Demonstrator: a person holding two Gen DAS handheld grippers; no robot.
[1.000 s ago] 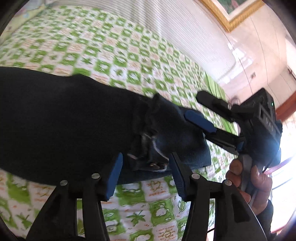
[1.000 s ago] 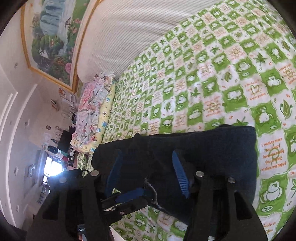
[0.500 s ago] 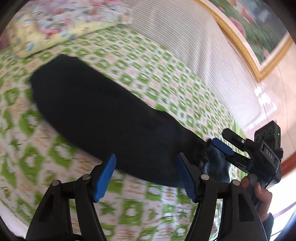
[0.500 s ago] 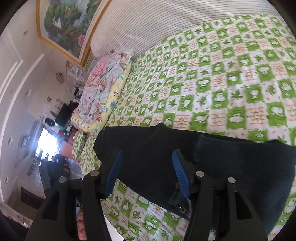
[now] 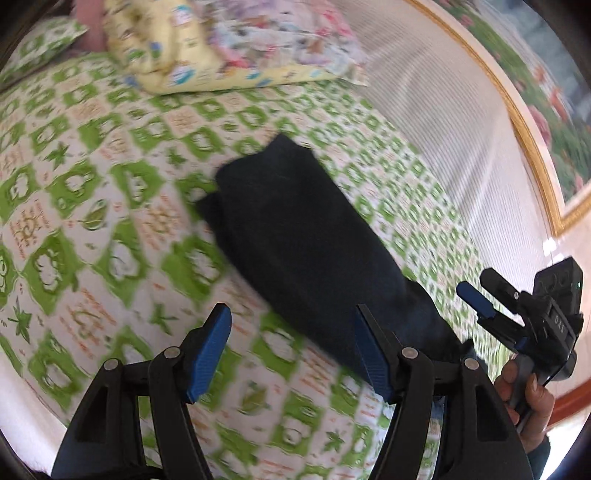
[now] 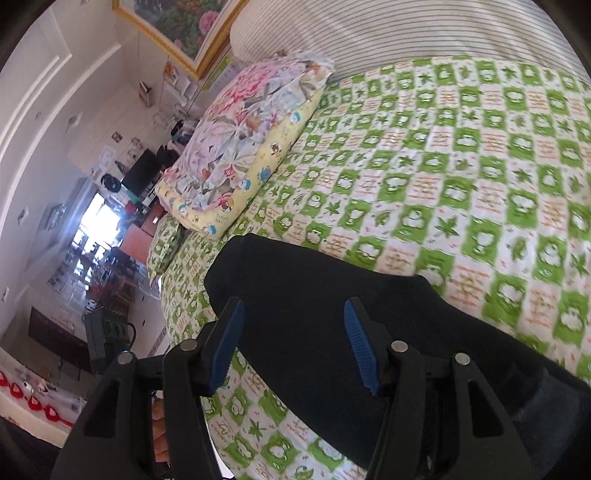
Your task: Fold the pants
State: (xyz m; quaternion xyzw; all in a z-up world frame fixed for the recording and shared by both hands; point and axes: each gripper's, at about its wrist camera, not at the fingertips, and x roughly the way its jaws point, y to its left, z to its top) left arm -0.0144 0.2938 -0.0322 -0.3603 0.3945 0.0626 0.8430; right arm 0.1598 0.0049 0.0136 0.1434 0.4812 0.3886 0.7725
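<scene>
Both left gripper [image 5: 291, 354] and right gripper [image 6: 293, 341] released, empty; pants [image 5: 295, 240] folded mid-frame on slack bedspread [image 5: 92, 221], so a careless re-grab could drag the fold open.

A floral pillow [image 6: 243, 147] lies on the green-checked bedsheet [image 6: 461, 166].

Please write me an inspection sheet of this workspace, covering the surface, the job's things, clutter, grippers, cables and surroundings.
Surface: bed sheet, green and white check, blurred in places.
Job's things: dark pants lying flat in a long folded strip.
Clutter: floral pillow at the bed's end.
Grippers: left gripper open, nothing between its pads; right gripper open above the pants, not gripping.
Cables: nothing seen.
Surroundings: striped headboard, framed painting, cluttered room beyond.
</scene>
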